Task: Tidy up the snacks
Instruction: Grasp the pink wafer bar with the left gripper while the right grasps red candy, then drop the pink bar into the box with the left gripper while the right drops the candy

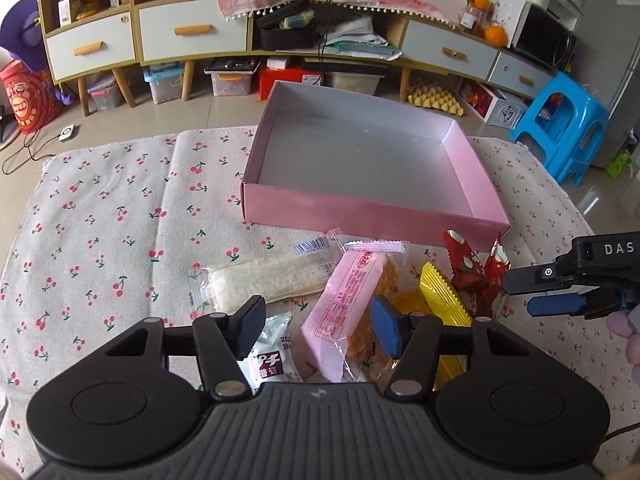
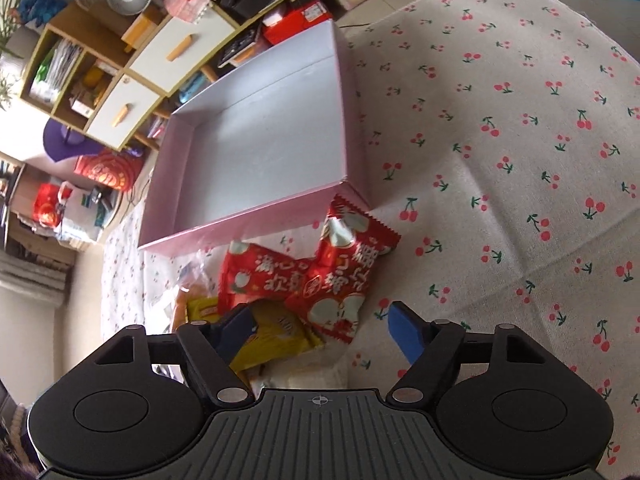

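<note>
An empty pink box (image 1: 360, 212) (image 2: 240, 228) sits on the cherry-print cloth (image 1: 100, 220). A heap of snacks lies in front of it: a long clear-wrapped bar (image 1: 260, 280), a pink packet (image 1: 348, 300), a small white packet (image 1: 272, 356), a yellow packet (image 1: 440, 292) (image 2: 276, 336) and red packets (image 1: 468, 264) (image 2: 332, 264). My left gripper (image 1: 318, 324) hangs over the pink packet, pads either side of it and not pressing. My right gripper (image 2: 320, 330) (image 1: 532, 294) stands open over the yellow and red packets at the heap's right end.
Bare cherry-print cloth (image 2: 500, 160) spreads to the left and right of the heap. Beyond the table edge stand a low cabinet with drawers (image 1: 192, 32), storage bins under it and a blue plastic stool (image 1: 560, 120).
</note>
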Motion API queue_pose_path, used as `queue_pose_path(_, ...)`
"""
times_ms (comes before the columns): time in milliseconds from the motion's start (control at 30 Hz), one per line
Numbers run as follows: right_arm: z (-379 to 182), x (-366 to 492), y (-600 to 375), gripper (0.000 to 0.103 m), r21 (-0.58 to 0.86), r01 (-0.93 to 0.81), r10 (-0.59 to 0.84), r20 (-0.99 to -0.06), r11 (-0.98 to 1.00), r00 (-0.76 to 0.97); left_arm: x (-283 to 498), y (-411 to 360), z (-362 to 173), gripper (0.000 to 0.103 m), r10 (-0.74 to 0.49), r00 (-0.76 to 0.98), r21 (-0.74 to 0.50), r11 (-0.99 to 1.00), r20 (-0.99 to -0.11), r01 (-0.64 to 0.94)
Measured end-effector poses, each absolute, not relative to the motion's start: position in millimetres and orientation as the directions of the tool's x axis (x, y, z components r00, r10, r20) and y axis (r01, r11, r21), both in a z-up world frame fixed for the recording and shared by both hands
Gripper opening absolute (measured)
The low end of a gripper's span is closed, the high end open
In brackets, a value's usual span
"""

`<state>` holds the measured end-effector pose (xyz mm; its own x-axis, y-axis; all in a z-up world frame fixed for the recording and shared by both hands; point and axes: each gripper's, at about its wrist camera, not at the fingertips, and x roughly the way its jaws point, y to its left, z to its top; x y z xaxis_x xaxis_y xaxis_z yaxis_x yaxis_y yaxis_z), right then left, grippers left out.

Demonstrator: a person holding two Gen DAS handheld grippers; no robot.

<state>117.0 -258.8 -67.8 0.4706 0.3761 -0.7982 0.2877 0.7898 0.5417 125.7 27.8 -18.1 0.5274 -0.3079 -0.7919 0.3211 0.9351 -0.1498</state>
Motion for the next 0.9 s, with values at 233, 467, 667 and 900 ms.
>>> queue_pose_path(233,-79,122,-272,0.056,0.596,0.33,0.386,-0.762,0.732,0.52,139,27,-27,0.043,-0.387,0.479,-0.252,0.912,-0.788,0.323)
queue_pose_path(467,-89,126,-271,0.043,0.611,0.341,0.393,-0.753,0.715,0.527,141,23,-34,0.043,-0.414,0.441,-0.285,0.9,-0.797,0.33)
queue_pose_path(667,-94,127,-272,0.04,0.617,0.348,0.397,-0.752,0.706,0.527,140,23,-37,0.044,-0.392,0.438,-0.264,0.908,-0.809,0.326)
queue_pose_path(900,-89,124,-271,0.038,0.604,0.348,0.383,-0.758,0.717,0.528,137,20,-32,0.039,-0.344,0.481,-0.222,0.93,-0.807,0.294)
